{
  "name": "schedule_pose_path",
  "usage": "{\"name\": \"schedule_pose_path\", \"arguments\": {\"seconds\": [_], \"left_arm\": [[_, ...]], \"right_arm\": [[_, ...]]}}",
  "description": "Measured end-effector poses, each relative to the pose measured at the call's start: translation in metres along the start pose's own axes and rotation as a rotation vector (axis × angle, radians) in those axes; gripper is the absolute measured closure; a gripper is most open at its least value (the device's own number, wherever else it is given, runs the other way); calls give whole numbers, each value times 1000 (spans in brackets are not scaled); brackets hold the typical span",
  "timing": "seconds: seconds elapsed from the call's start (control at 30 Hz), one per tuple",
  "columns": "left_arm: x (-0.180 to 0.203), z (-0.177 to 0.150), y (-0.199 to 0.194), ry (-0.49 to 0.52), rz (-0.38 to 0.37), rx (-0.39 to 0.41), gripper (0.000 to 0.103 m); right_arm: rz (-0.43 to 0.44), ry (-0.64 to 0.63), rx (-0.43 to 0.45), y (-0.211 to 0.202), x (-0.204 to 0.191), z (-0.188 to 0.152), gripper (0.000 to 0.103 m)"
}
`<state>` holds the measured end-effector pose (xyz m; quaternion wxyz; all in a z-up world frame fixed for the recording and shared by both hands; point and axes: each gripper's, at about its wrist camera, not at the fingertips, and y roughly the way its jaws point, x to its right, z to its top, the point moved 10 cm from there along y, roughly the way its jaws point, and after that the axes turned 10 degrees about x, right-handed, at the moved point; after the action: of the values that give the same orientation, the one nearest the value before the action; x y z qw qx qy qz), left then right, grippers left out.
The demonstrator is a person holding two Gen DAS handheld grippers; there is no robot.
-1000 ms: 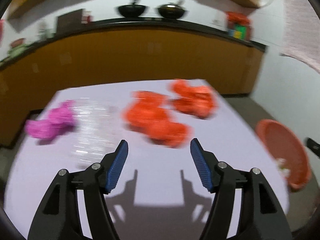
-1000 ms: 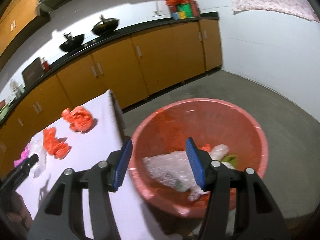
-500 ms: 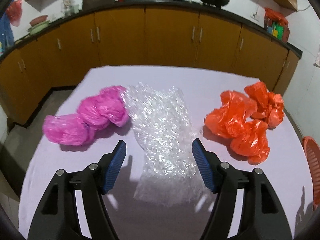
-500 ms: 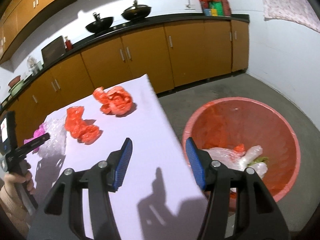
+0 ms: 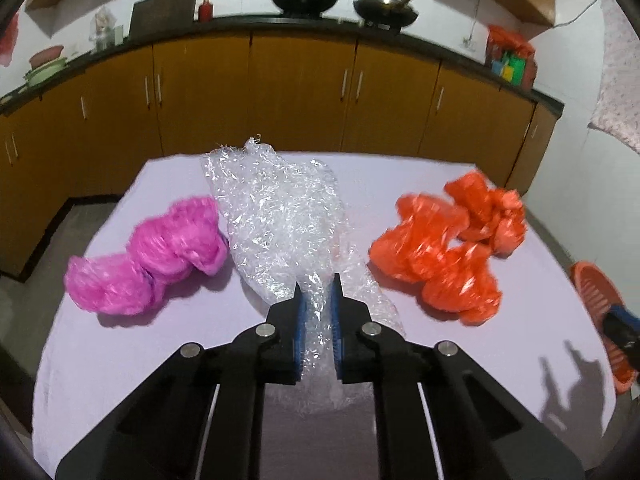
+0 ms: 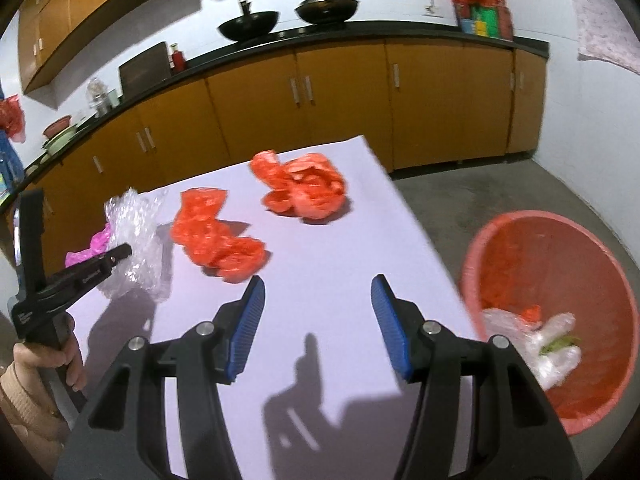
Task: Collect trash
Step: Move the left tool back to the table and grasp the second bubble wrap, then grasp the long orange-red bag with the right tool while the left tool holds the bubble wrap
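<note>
My left gripper point(image 5: 318, 300) is shut on the near end of a clear bubble wrap sheet point(image 5: 280, 216) that lies in the middle of the lilac table point(image 5: 140, 360). A pink bag point(image 5: 148, 256) lies to its left. Two orange bags point(image 5: 436, 264) point(image 5: 488, 212) lie to its right. My right gripper point(image 6: 318, 308) is open and empty above the table's right part, short of the orange bags point(image 6: 216, 236) point(image 6: 308, 188). The left gripper point(image 6: 108, 260) on the bubble wrap point(image 6: 132, 240) shows at the left of the right wrist view.
A red basin point(image 6: 560, 280) stands on the floor right of the table and holds clear plastic and other scraps. It also shows in the left wrist view point(image 5: 600, 300). Yellow kitchen cabinets point(image 5: 300, 92) run behind the table. A concrete floor surrounds it.
My left gripper has moved forward and shut on the bubble wrap. My right gripper has swung left from above the basin to over the table and stays open.
</note>
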<state>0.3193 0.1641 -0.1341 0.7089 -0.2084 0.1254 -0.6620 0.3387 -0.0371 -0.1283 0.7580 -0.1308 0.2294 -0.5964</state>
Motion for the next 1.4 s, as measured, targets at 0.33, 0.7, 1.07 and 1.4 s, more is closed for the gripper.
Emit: {"name": "schedule_pose_path", "arguments": {"seconds": [0.33, 0.7, 1.07, 1.4], "left_arm": [[-36, 48, -37, -26, 51, 143, 92], [-82, 46, -29, -59, 149, 140, 92], [-69, 41, -33, -49, 129, 130, 92], [-15, 42, -46, -21, 40, 144, 92]], "right_arm": [[128, -52, -64, 66, -70, 1, 27], [117, -186, -153, 130, -105, -7, 24], [137, -183, -194, 118, -99, -22, 85], [71, -85, -70, 45, -40, 7, 87]]}}
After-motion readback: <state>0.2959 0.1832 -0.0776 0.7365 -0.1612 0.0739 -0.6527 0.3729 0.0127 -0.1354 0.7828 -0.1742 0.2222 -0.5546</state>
